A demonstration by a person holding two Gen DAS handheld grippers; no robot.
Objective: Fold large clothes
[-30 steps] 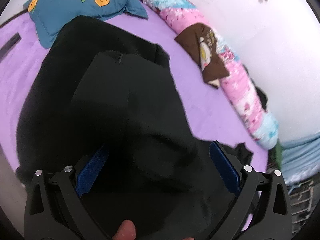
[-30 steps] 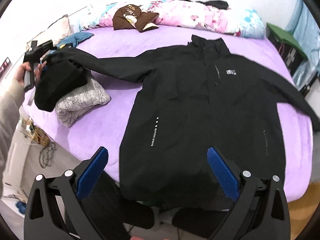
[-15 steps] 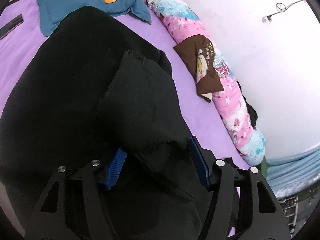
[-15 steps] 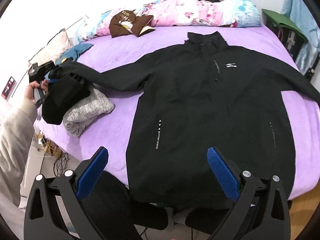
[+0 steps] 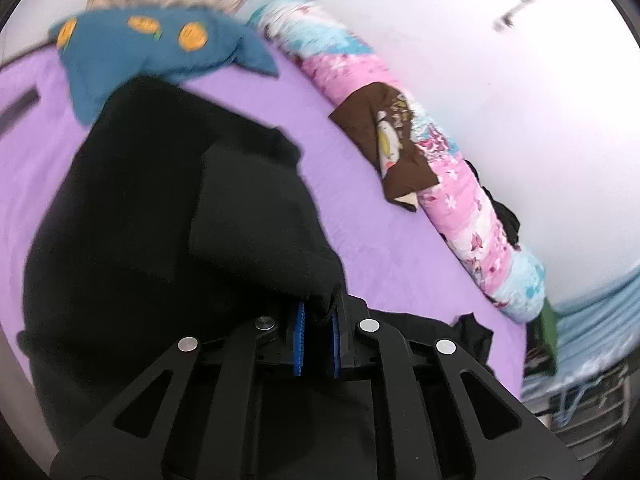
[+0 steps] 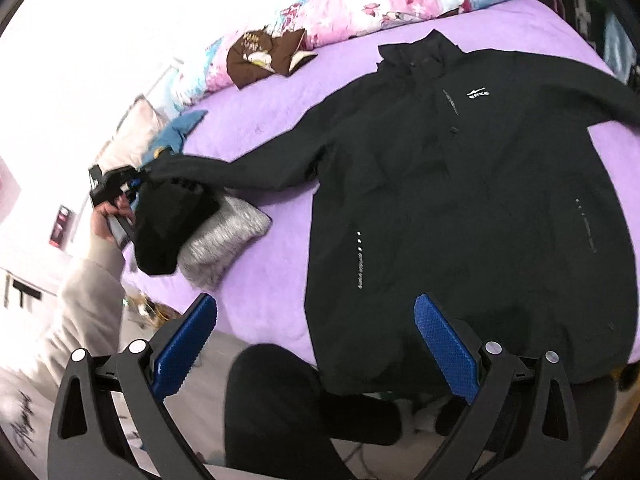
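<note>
Large black zip-front jacket point(image 6: 460, 200) spread flat, front up, across a purple bed sheet point(image 6: 264, 120), collar toward the far side, hem at the near edge. Left tongs point(image 5: 318, 334) clamped shut on the cuff of the jacket's left-hand sleeve point(image 6: 240, 170), blue pads pinching the dark fabric. Right tongs point(image 6: 316, 350) spread wide, gripping nothing, hovering above the near hem. Folded black garment point(image 6: 168, 220) stacked on a grey knitted sweater point(image 6: 224, 236) under that sleeve. Teal pillow with orange fruit print point(image 5: 160, 48) and a pink floral rolled quilt point(image 5: 420, 152) along the far wall.
</note>
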